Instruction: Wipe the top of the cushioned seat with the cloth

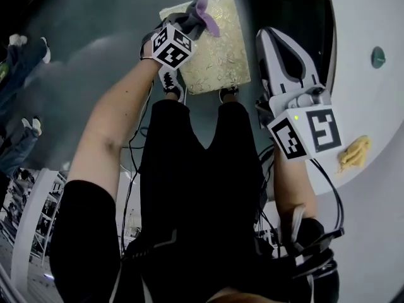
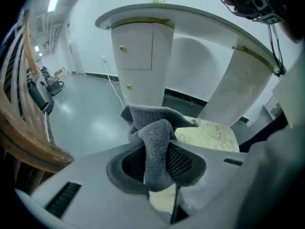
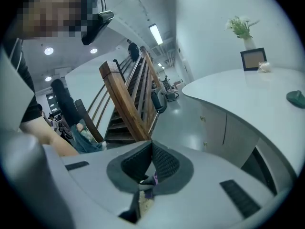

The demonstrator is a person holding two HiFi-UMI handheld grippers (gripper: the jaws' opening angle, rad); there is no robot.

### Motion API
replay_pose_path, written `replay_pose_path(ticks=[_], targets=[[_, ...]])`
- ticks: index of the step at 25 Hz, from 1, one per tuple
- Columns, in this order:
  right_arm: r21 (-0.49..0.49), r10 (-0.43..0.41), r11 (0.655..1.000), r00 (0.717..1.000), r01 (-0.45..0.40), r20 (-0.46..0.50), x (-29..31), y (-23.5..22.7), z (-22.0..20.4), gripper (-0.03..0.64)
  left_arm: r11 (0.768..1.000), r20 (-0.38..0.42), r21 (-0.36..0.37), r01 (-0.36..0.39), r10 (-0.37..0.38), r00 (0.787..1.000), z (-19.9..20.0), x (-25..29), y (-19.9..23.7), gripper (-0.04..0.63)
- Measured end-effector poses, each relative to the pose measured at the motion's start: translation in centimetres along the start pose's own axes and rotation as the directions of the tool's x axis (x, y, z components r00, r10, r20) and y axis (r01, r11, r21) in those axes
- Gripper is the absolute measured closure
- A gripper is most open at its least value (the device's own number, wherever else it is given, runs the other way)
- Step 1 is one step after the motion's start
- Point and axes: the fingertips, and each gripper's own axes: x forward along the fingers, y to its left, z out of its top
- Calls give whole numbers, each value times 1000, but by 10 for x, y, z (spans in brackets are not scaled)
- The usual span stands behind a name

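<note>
Left gripper (image 1: 189, 24): we read its jaws as clamped on the cloth (image 2: 155, 144). A fold is pinched between the pads and the rest bunches up beyond the tips.
Cloth: grey on the side facing the left gripper view, with a purple face showing in the head view. It is held at the seat's far left corner. We cannot tell whether it presses on the fabric or hangs just above it.
Seat (image 1: 218, 49): a cream cushion with a gold pattern, on the floor in front of the person's shoes, beside the white counter (image 1: 369, 106).
Reason for hold: we judge that pinching one fold leaves a loose wad free to drag flat across the top. A corner start suits strokes drawn back toward the person.
Right gripper (image 3: 152, 146): jaws together, tips touching, nothing gripped as far as we see. It is raised at the right, apart from the seat — parked out of the wiping path, in our judgement.
Gap below right jaws: a purple and cream scrap shows there. We take it for the cloth and seat seen beyond, not a held item.
Counter items: a yellow crumpled thing (image 1: 353, 153), plus a framed picture (image 3: 253, 58) and a vase (image 3: 249, 43).
Writing: none legible. The marker cubes (image 1: 172, 48) carry black-and-white square codes only, and the frame is too small to read.
Task status: wiping appears barely begun — most of the seat top lies uncovered.
</note>
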Motion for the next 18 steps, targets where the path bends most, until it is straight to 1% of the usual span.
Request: replay_pose_path(ticks=[5,9,12,15,18], targets=[[0,-19,1000,1000,19,4,-8,-26,1,611,999,55,29,37,-38,998,65,42,-11,506],[10,-35,999,999,35,3,-17,-47,-6,611,999,75,-22,41,-40,996,101,81,-13,505],[15,-37,999,999,37,3,-20,-47,-12,611,999,52,-30,19,-18,998,98,94,-9,505],[8,-40,999,999,40,8,-17,-47,-12,611,1000,53,-28,-9,11,999,96,97,0,505],[25,-42,999,999,41,5,-14,-48,-12,611,999,44,-37,-7,9,999,93,97,-2,506]])
